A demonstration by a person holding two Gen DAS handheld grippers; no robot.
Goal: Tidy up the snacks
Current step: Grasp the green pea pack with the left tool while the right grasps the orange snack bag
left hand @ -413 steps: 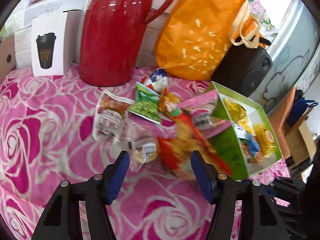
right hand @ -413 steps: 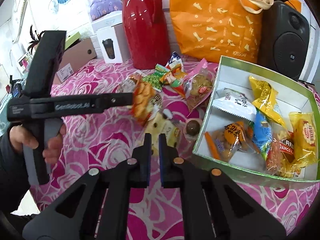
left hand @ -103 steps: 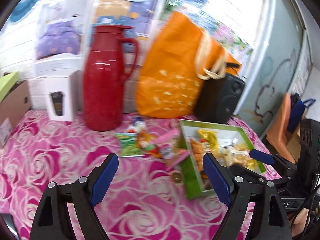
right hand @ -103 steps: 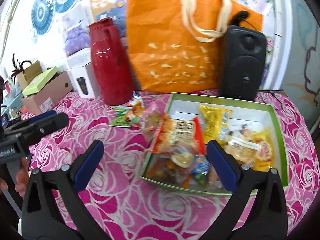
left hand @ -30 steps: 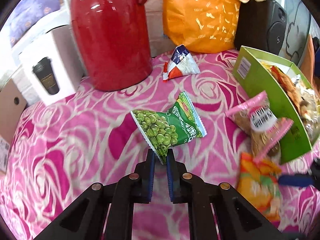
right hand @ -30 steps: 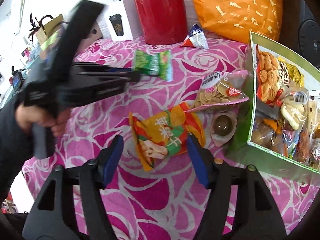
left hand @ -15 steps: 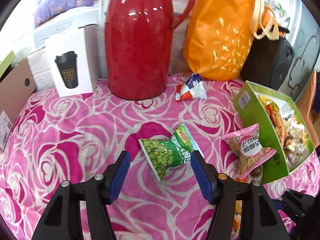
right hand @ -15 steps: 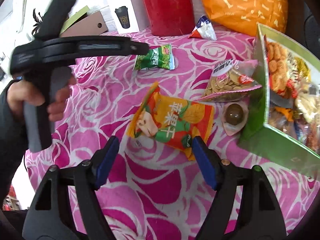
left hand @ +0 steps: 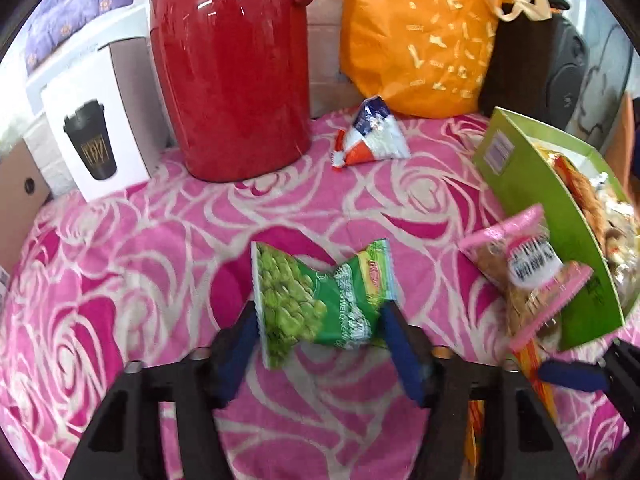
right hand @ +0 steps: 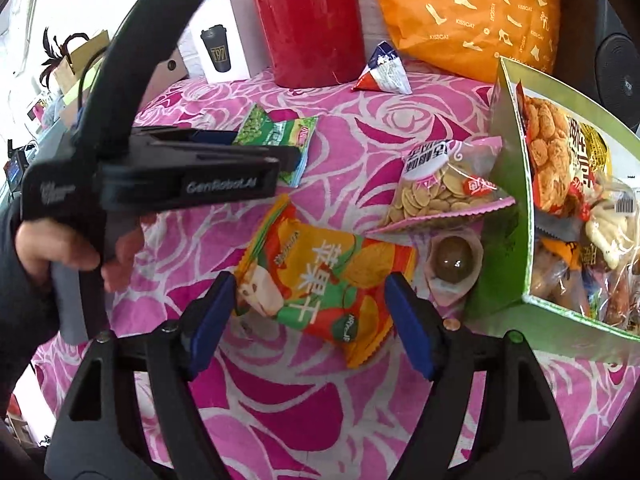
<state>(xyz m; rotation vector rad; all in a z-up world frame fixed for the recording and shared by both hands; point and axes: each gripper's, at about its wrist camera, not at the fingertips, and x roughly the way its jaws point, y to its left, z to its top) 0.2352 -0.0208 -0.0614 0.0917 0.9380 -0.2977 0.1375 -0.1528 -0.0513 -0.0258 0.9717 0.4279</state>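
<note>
So the left gripper [left hand: 320, 340] has its blue fingers [left hand: 240, 336] spread wide with the green pea packet [left hand: 316, 304] lying crumpled on the pink rose cloth [left hand: 120, 280] right between them, not pinched. Same deal on the right gripper [right hand: 308, 320]: wide open, straddling the orange snack bag [right hand: 320, 280] without gripping it. Past its right finger sit a round brown sweet [right hand: 454, 262], a pink seed packet [right hand: 444, 188] and the green box [right hand: 512, 216] stuffed with snacks.

I'm seeing a red thermos jug [left hand: 232, 68] standing far centre, white cup box [left hand: 96, 128] sitting to its left, orange tote bag [left hand: 420, 36] leaning right of it, black speaker [left hand: 536, 68] standing far right.
</note>
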